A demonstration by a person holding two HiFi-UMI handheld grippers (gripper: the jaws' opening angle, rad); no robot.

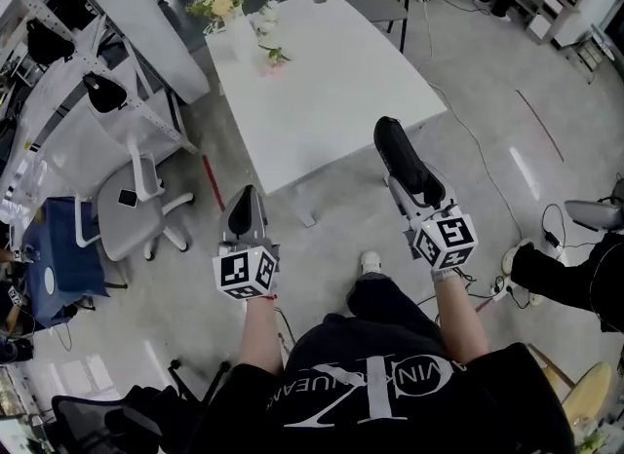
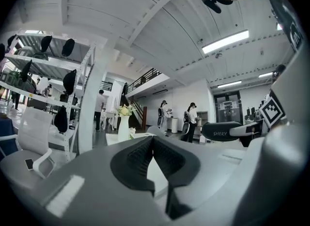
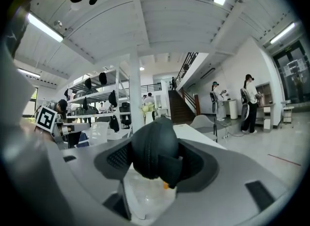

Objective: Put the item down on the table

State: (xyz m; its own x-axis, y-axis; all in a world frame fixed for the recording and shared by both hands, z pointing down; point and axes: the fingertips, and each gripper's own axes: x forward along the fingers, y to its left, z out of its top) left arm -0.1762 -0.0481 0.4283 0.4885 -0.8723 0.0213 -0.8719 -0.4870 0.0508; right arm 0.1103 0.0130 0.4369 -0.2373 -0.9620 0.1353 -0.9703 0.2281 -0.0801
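Between right tongs [image 1: 410, 175]: black case [image 1: 399, 148]; left tongs [image 1: 244, 195] together.

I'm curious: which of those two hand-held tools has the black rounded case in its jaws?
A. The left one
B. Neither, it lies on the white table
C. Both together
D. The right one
D: the black case sits clamped in the right gripper jaws, while the left gripper jaws are shut on nothing.

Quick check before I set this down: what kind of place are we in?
Probably an open-plan office or lab: a white table with a flower vase, a swivel office chair, metal shelving racks and a staircase to an upper level.
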